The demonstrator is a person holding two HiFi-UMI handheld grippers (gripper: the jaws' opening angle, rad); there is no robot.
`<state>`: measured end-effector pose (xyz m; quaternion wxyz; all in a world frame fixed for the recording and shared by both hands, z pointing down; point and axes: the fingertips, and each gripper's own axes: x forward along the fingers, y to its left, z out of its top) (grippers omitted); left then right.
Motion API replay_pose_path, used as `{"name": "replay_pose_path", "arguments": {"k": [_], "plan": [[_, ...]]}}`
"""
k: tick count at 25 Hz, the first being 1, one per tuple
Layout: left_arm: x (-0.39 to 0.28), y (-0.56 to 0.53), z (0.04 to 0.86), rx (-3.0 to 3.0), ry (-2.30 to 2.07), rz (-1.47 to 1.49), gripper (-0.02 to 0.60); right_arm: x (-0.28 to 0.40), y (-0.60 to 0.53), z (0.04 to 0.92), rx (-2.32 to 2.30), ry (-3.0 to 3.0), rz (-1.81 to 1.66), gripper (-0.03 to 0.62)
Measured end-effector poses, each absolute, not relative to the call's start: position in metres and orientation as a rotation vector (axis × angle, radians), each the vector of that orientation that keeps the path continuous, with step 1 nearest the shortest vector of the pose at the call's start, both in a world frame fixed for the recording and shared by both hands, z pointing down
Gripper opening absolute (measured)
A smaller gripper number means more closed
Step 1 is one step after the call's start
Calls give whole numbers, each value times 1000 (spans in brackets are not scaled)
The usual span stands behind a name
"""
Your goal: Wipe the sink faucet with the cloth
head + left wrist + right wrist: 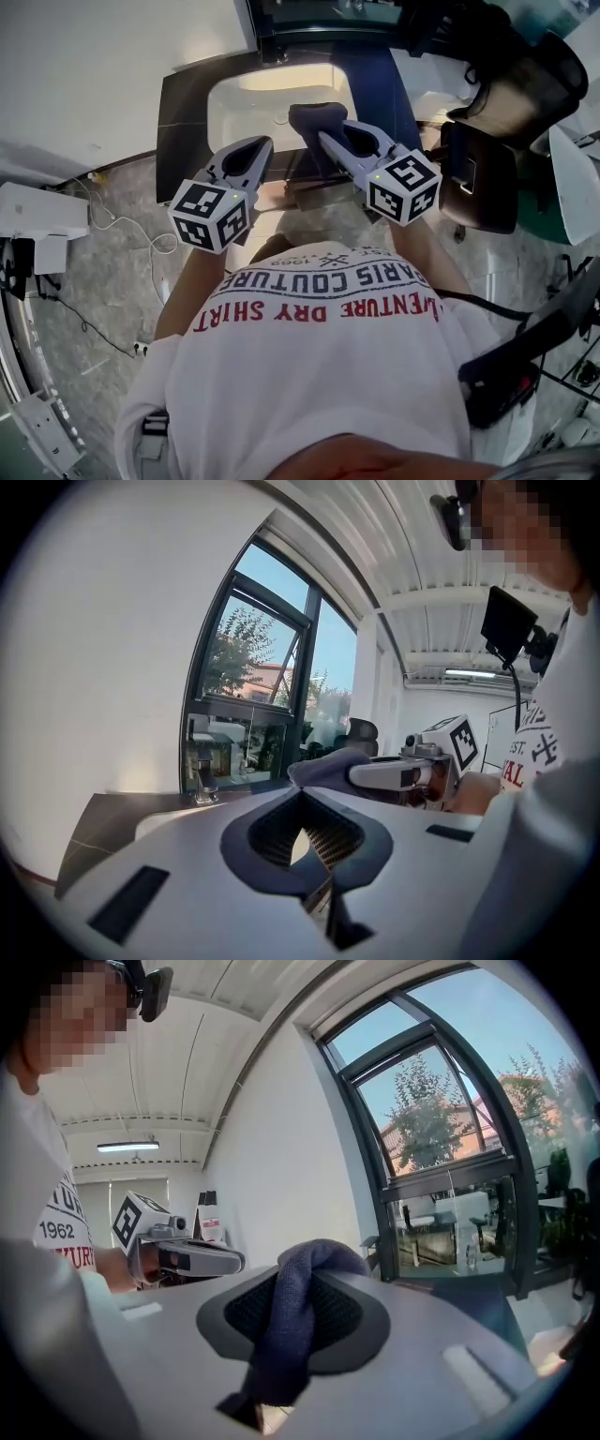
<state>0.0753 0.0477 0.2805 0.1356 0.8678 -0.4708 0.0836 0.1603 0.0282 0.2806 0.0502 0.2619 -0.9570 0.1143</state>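
Right gripper [323, 139] held above near edge of sink [234, 105], jaws clamped on cloth [298, 1307], ready for wiping. Faucet [202, 782] stood at sink's far side, well apart. Left gripper [255, 152]: jaws together, empty.

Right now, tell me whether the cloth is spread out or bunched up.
Bunched: the cloth hangs as a thick roll pinched between the right gripper's fingers.

White wall [94, 66], dark-framed window [450, 1147], grey mottled floor [103, 281], black office chair [525, 84]
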Motion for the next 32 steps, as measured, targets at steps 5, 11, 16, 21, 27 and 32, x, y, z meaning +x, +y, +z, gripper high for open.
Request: {"name": "replay_pose_path", "arguments": {"k": [5, 11, 16, 21, 27, 32], "plan": [[60, 13, 273, 2535, -1368, 223, 2, 147, -7, 274, 812, -2918, 325, 69], [39, -47, 284, 2523, -1328, 213, 2, 124, -62, 282, 826, -2894, 345, 69], [17, -99, 311, 2488, -1274, 244, 2, 97, -110, 306, 833, -2856, 418, 69], [4, -130, 335, 2459, -1234, 258, 0, 79, -137, 331, 819, -2823, 463, 69], [0, -152, 346, 2441, -1210, 274, 2, 73, -164, 342, 826, -2817, 483, 69], [-13, -171, 353, 2430, -1232, 275, 1, 59, -190, 340, 801, -2829, 407, 69]]}}
